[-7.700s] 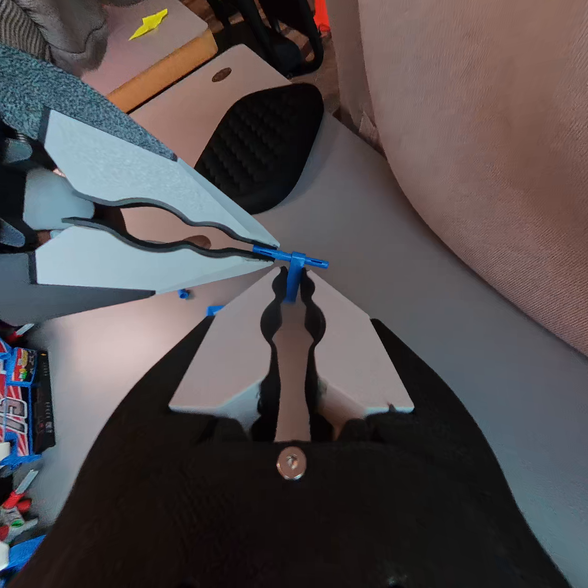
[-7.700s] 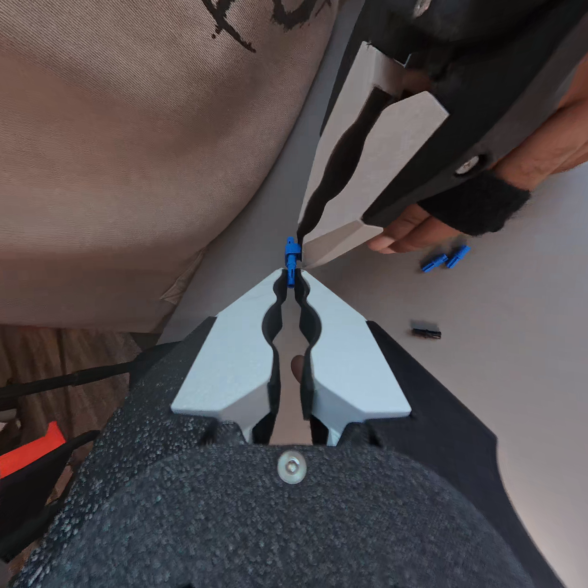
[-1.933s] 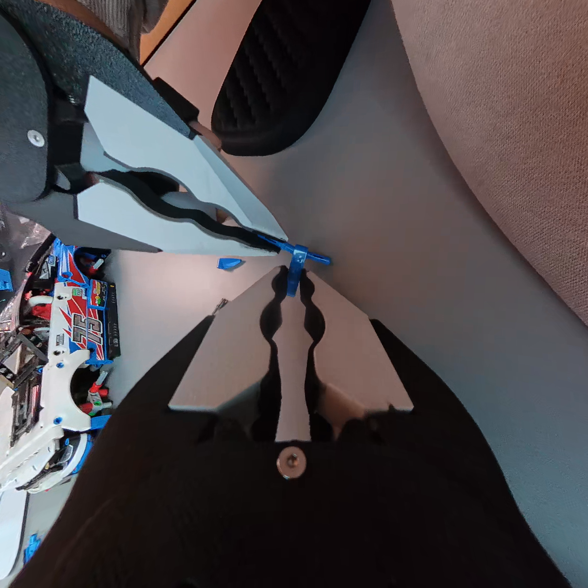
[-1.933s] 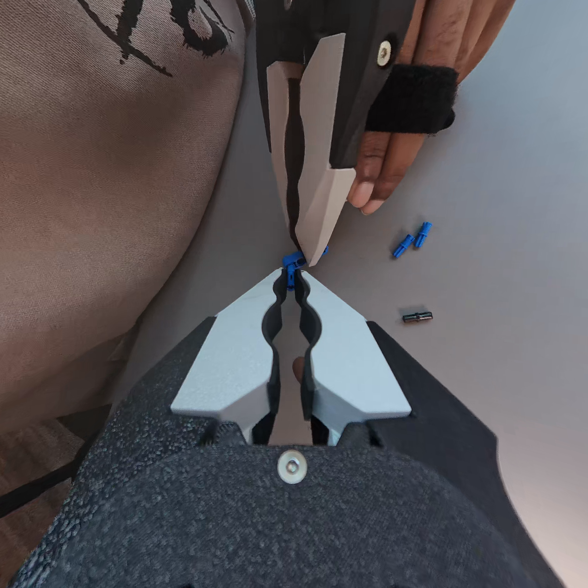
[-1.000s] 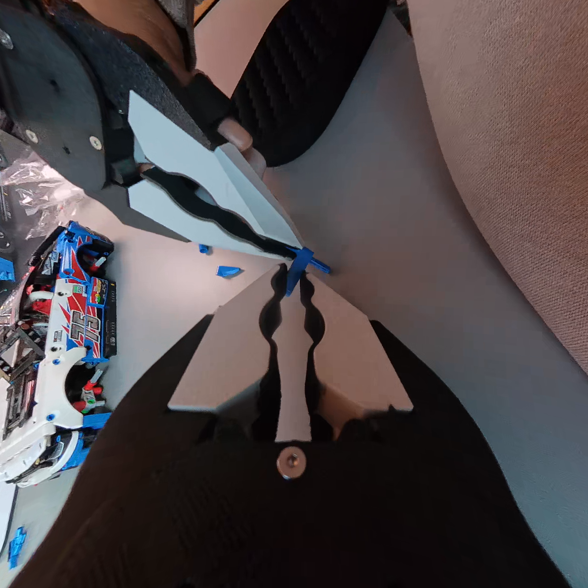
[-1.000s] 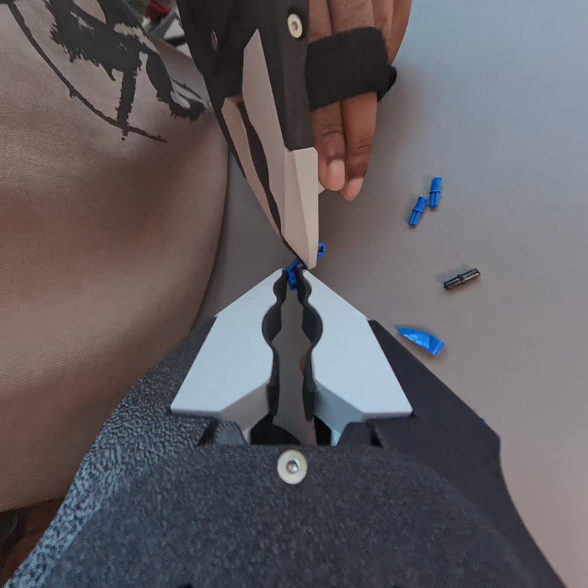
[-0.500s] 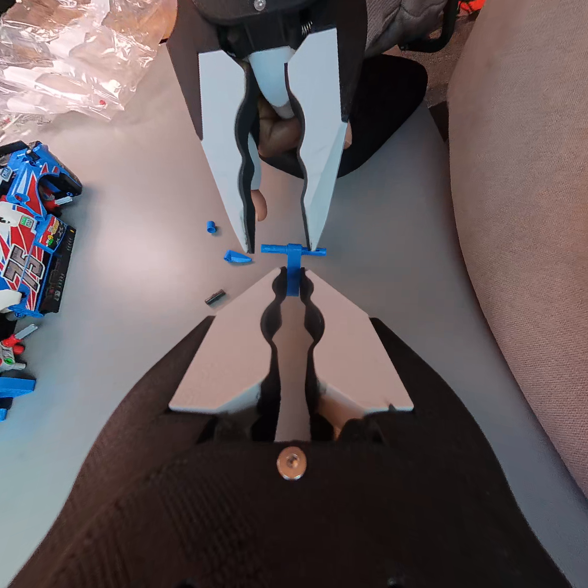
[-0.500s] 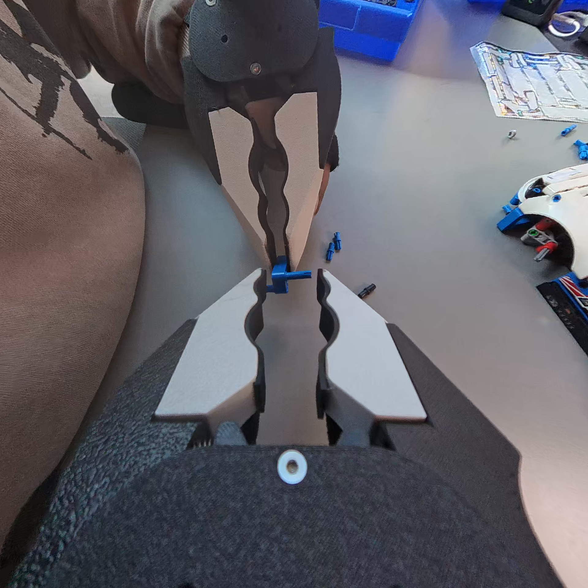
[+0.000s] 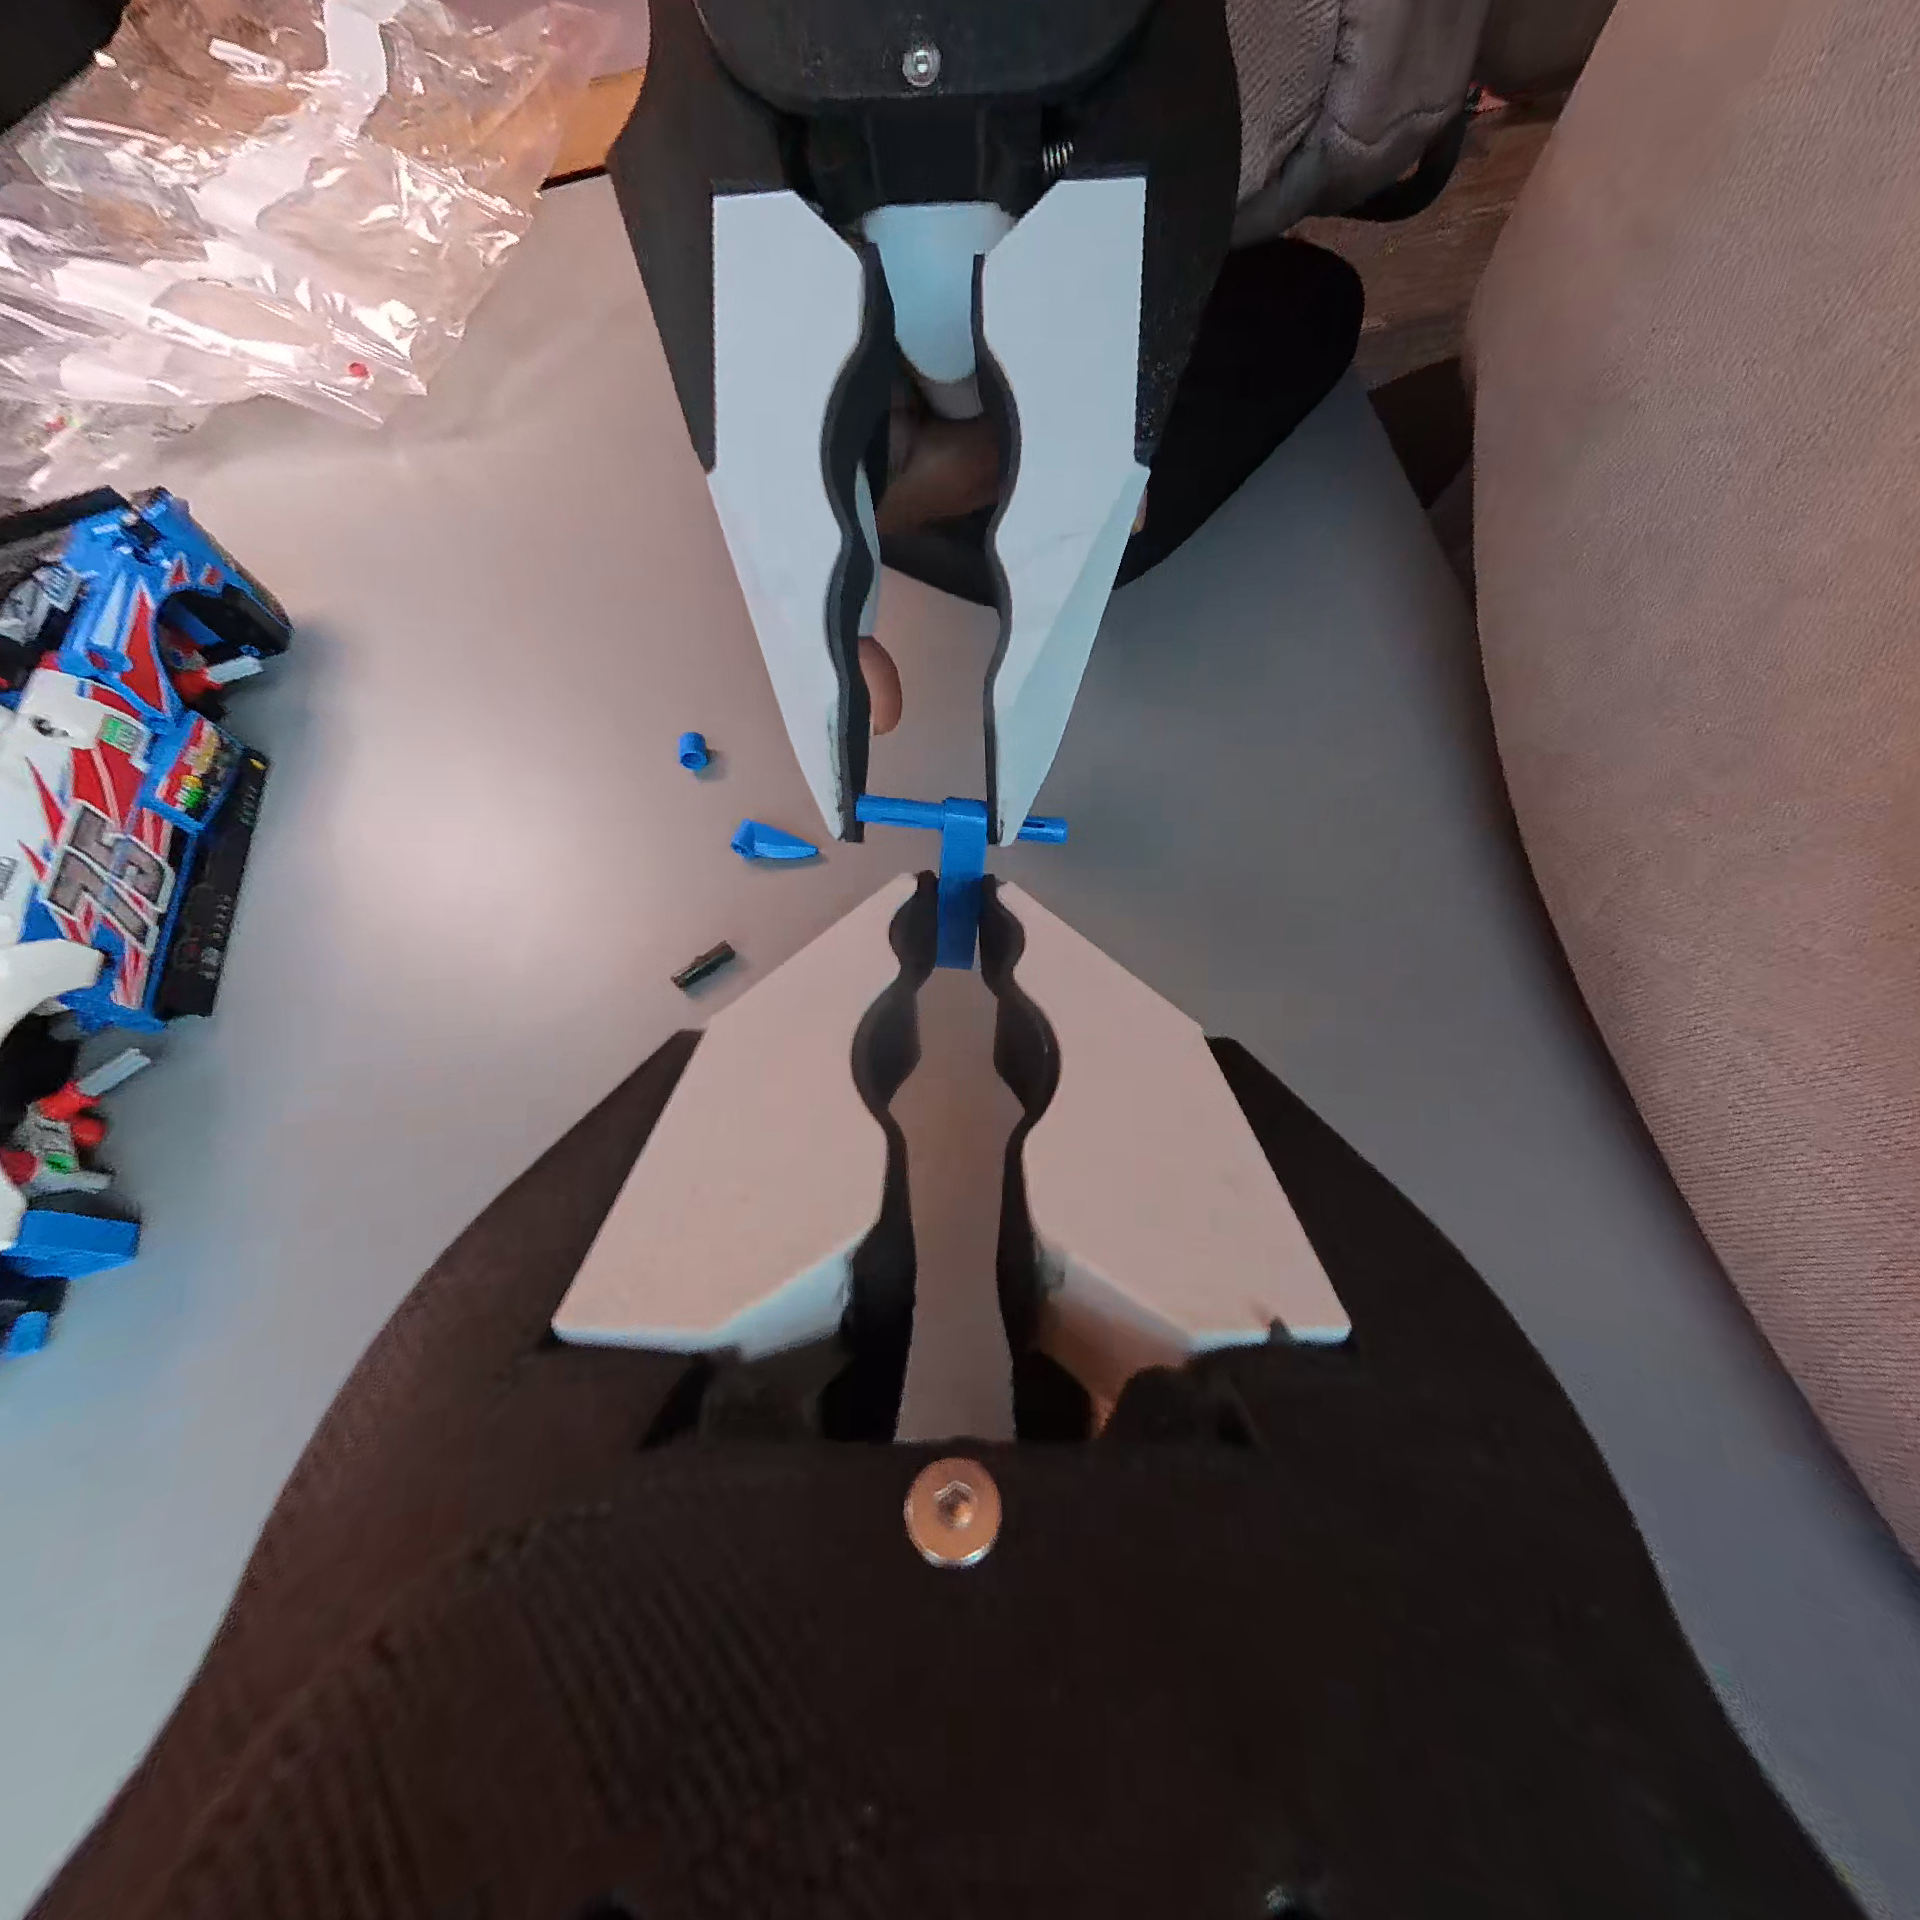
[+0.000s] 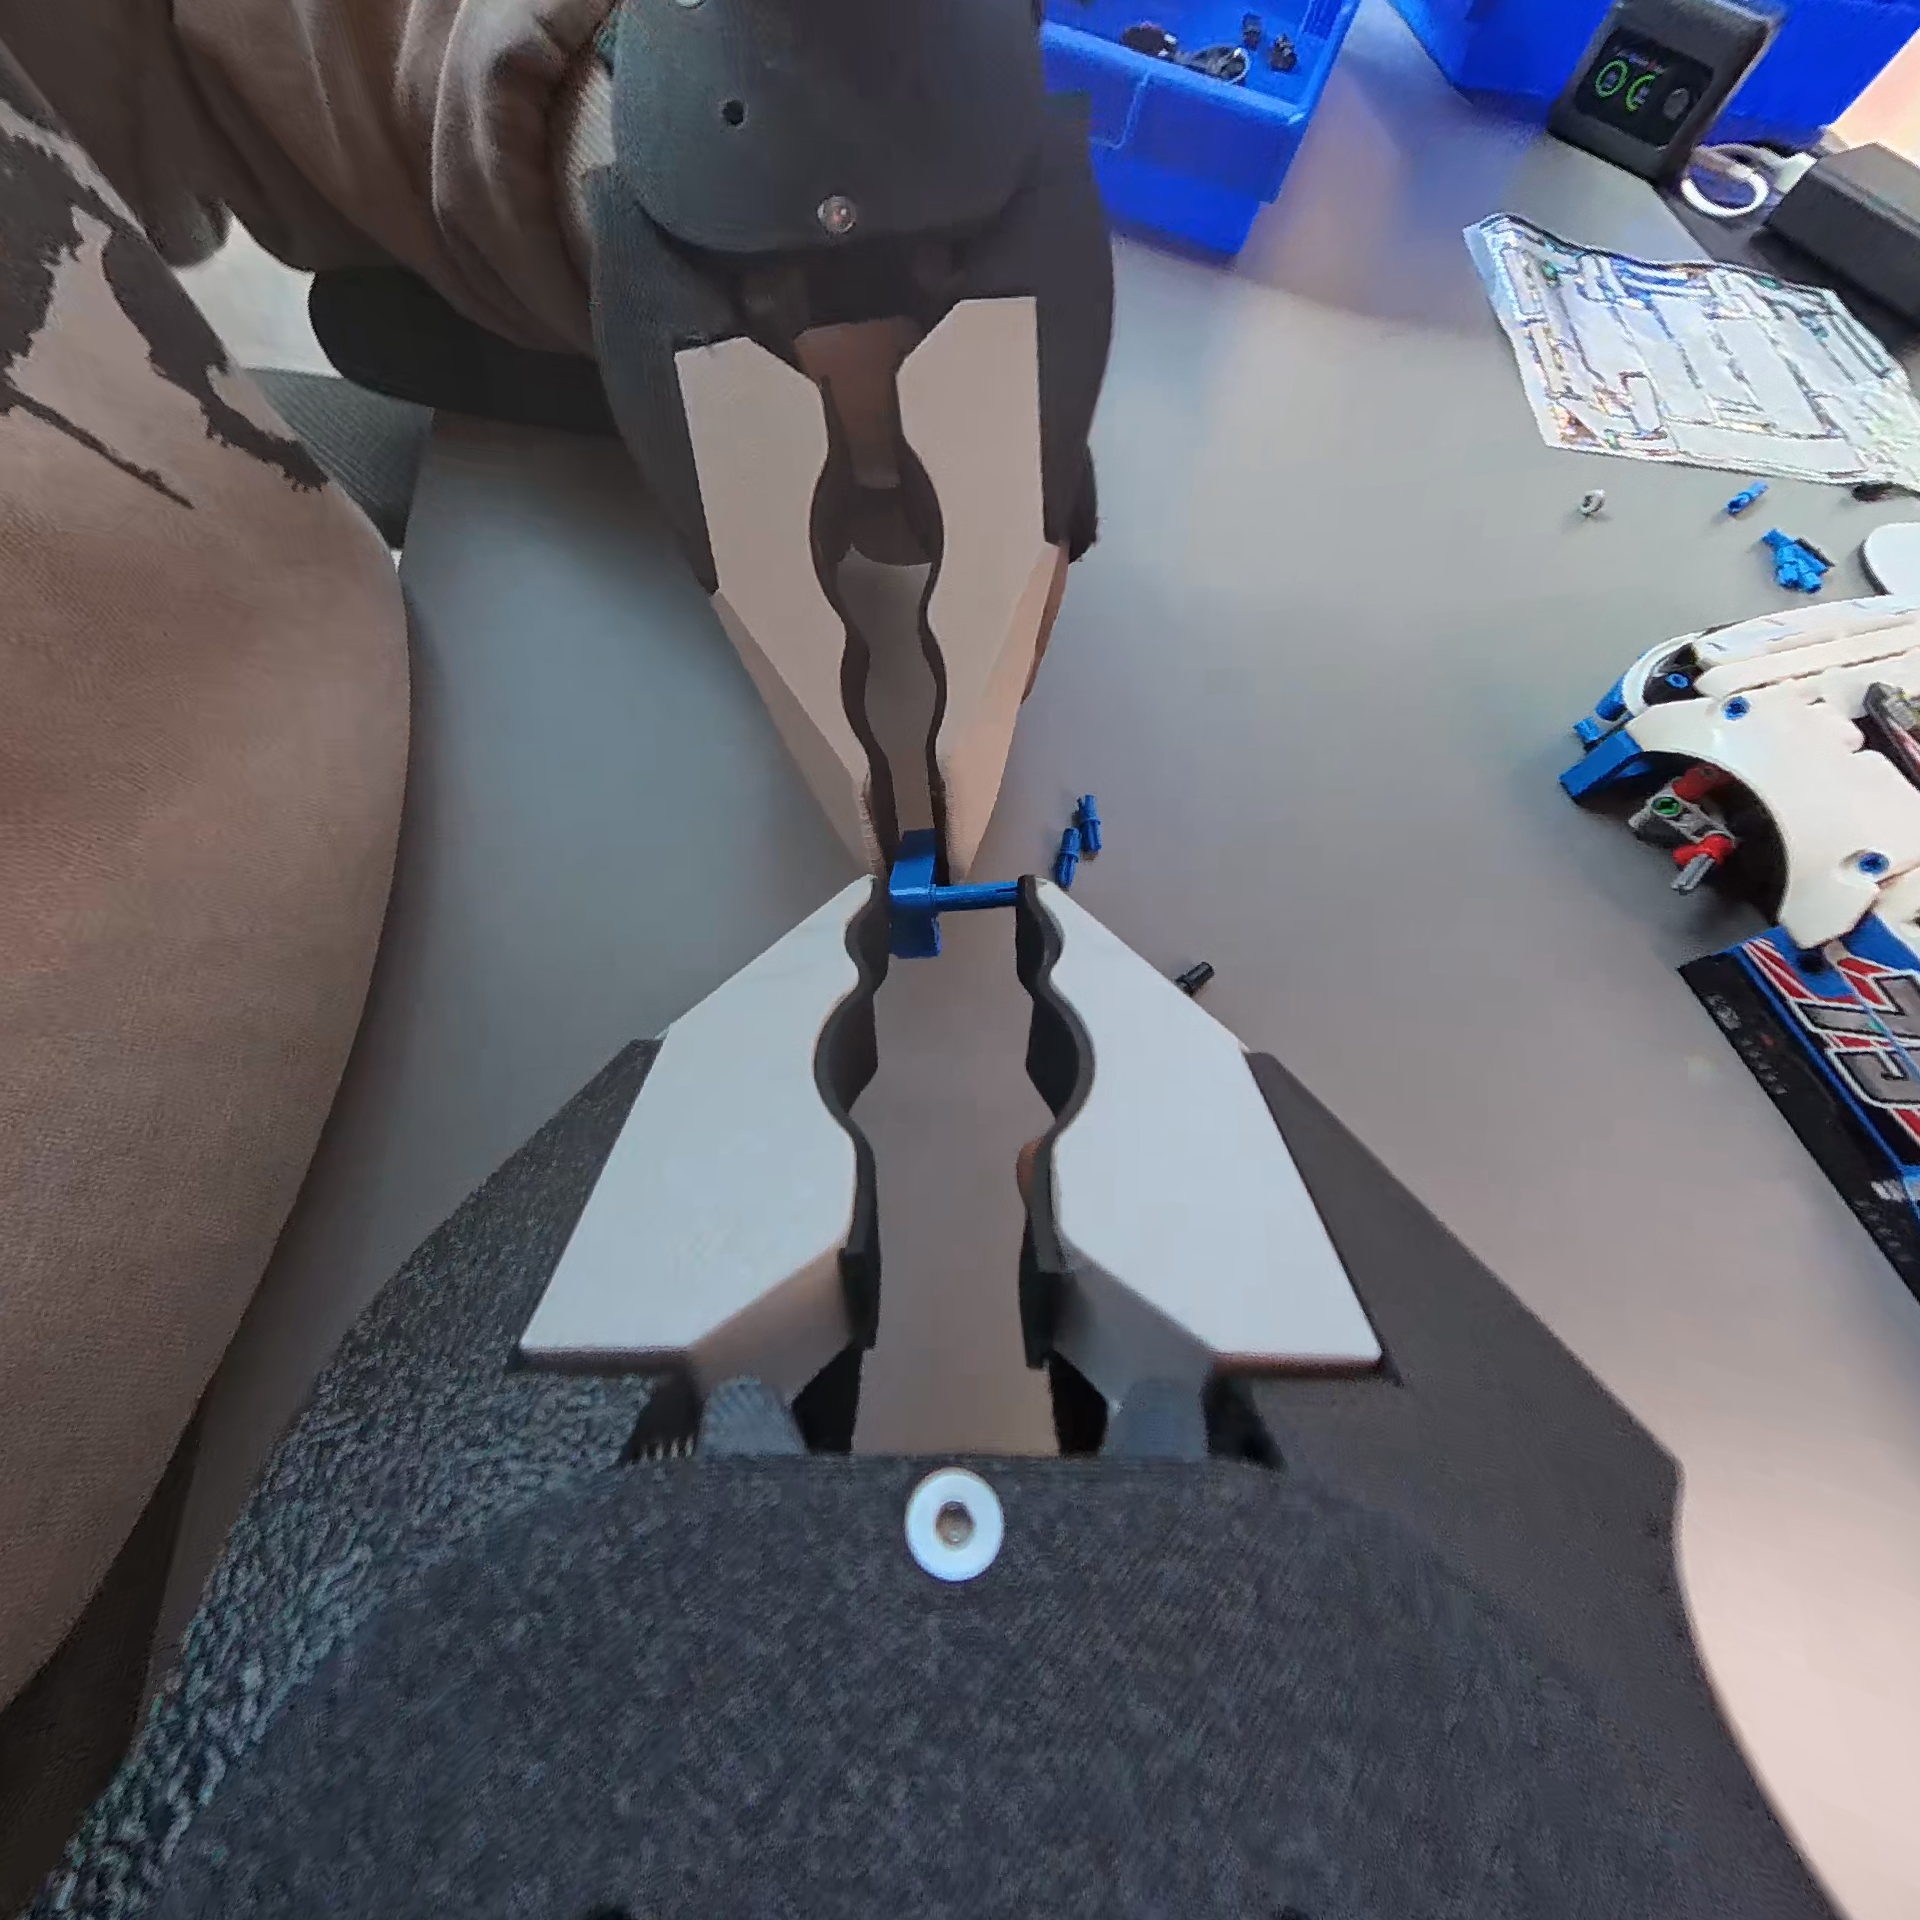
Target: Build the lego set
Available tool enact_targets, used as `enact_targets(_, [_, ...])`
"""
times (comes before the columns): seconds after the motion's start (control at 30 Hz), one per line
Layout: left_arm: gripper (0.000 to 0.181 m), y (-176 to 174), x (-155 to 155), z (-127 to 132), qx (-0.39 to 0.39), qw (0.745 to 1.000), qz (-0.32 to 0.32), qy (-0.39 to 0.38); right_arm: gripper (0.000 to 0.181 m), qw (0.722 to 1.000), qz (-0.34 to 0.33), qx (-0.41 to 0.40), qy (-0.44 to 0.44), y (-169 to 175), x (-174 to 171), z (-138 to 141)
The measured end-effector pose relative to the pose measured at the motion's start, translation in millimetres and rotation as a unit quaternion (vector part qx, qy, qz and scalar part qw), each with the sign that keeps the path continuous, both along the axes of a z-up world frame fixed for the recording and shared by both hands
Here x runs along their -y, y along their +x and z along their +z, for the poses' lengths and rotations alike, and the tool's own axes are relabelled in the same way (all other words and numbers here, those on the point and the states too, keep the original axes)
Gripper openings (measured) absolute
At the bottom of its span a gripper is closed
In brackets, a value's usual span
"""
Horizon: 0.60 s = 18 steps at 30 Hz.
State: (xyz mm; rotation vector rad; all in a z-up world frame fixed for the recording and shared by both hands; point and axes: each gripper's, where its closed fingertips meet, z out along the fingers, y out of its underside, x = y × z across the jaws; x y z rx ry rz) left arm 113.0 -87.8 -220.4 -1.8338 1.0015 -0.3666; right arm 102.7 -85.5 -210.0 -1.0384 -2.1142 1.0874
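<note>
We are fitting a blue axle through a small blue connector, mid-frame above the desk (image 9: 1299,935).

Our left tool (image 9: 954,881) clenches the blue connector (image 9: 961,883); our right tool (image 10: 948,883) stands released astride the blue axle (image 9: 904,810), and must next press it inward. Only the right view shows the instruction sheet (image 10: 1704,364), upper right.

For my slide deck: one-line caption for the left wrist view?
Left gripper shut on a blue connector whose axle spans the open right gripper.
</note>
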Motion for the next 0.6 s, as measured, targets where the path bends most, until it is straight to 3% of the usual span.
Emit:
enact_targets(0.13, [0.006,-5.7,-4.8,4.3,-0.046,0.998,0.007,0.050,0.026,0.999,-0.002,-0.032,-0.020,-2.7,-1.2,8.2])
enact_targets(0.33, [0.006,-18.3,-9.9,15.1,0.007,0.998,0.031,0.049,0.021,0.997,-0.011,-0.071,-0.026,-17.8,-9.9,19.2])
enact_targets(0.5, [0.010,-54.1,-33.6,37.1,0.062,0.989,0.111,0.072,0.021,0.991,-0.067,-0.098,-0.068,-48.2,-37.6,37.3])
enact_targets(0.6, [0.011,-89.0,-48.6,44.2,0.128,0.973,0.184,0.044,0.022,0.988,-0.115,-0.074,-0.066,-75.3,-63.1,32.5])
